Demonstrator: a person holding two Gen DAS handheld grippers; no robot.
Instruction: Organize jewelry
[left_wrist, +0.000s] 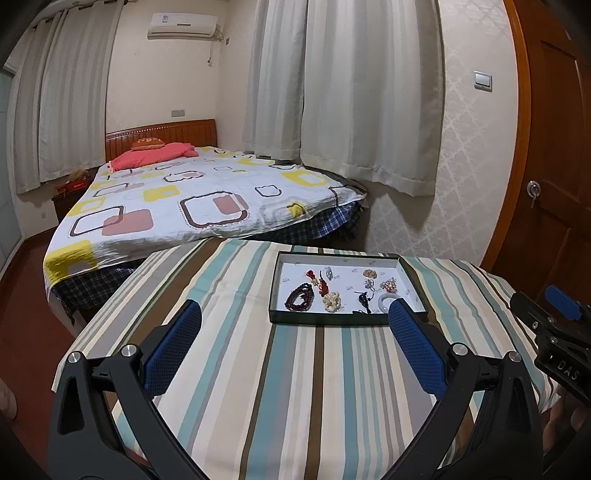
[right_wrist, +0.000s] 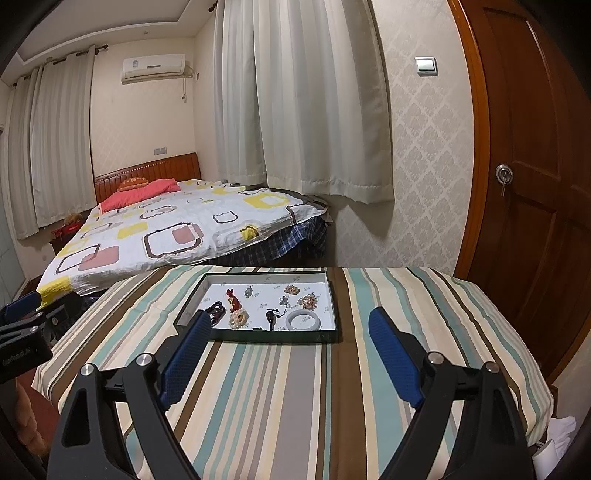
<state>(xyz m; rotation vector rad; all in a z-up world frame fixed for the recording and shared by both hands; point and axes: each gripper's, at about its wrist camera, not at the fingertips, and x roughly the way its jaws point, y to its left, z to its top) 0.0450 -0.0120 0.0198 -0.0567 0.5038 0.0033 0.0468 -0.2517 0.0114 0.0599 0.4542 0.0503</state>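
- My left gripper (left_wrist: 293, 314): black angular frame, round silver pivot bolts, blue pads with a fine dimpled texture. Jaws spread wide, nothing between them, hovering over the cloth short of the tray.
- My right gripper (right_wrist: 286, 321): same build, jaws likewise released and empty. Its left pad overlaps the tray's near left corner in its own view; I cannot tell whether it touches.
- Tray (left_wrist: 349, 319): shallow rectangular box, dark green walls, white floor printed with small grey motifs. It sits toward the far side of the table.
- Jewelry, all inside the tray: dark red bead strand (left_wrist: 300, 296), coiled, at the near left; red tasselled piece (left_wrist: 322, 284); cream pearl cluster (left_wrist: 332, 302); smooth white bangle (right_wrist: 304, 319) at the near right; small black pendant (right_wrist: 271, 315); gold-toned brooches (right_wrist: 308, 301) toward the far right.
- Tablecloth (left_wrist: 295, 387): woven fabric, lengthwise stripes of teal, brown, cream and grey.
- Writing: "DAS" in white on the black body of the right gripper, read from the left view; the white lettering on the left gripper's body in the right view is too blurred for me to read.
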